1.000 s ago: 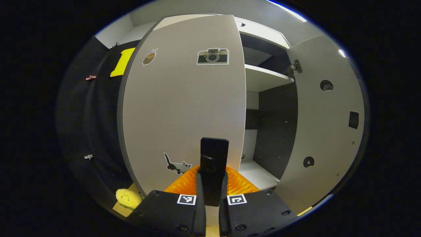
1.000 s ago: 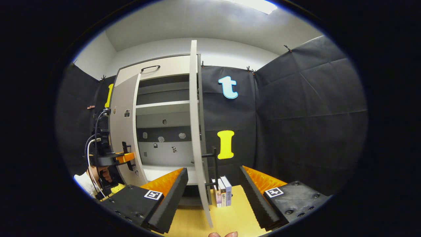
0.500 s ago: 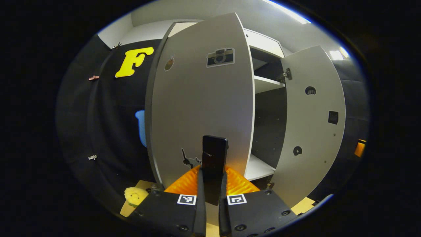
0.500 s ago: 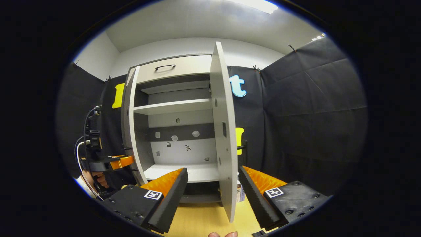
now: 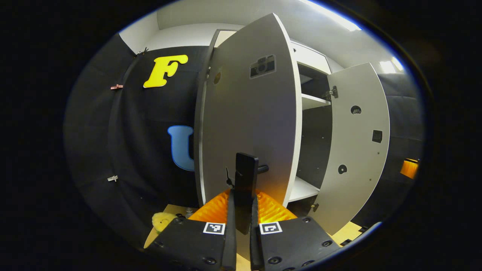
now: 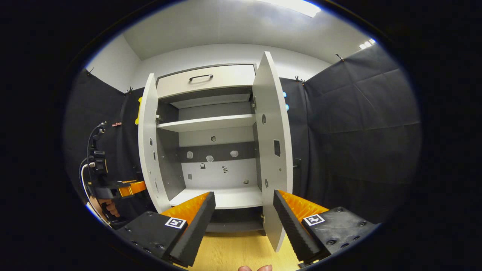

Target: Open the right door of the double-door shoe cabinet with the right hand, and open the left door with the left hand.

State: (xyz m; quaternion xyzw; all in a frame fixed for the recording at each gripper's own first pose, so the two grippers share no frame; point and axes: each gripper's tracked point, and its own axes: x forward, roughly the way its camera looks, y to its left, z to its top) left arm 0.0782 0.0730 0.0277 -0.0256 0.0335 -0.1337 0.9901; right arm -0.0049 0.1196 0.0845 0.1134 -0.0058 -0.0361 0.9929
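Observation:
The pale grey shoe cabinet (image 6: 211,77) stands with both doors swung out. In the left gripper view, the left door (image 5: 248,113) carries a camera sticker, and my left gripper (image 5: 244,201) is shut on its upright black handle (image 5: 245,171). The right door (image 5: 357,150) hangs wide open beyond it, inner face showing. In the right gripper view, my right gripper (image 6: 244,195) is open with nothing between its fingers, in front of the cabinet's opening. The right door (image 6: 273,150) is just behind its right finger. The left gripper (image 6: 116,188) and a hand appear beside the left door (image 6: 148,150).
Inside the cabinet are a white shelf (image 6: 207,122) and a bare bottom board (image 6: 222,197). A drawer with a dark handle (image 6: 200,77) tops it. A yellow plush toy (image 5: 162,220) lies on the wooden floor (image 6: 241,250) left of the cabinet. Black cloth walls close in on both sides.
The left door has swung further outward with my left gripper holding its handle. The right gripper view has shifted, so the right door's inner face shows instead of its edge.

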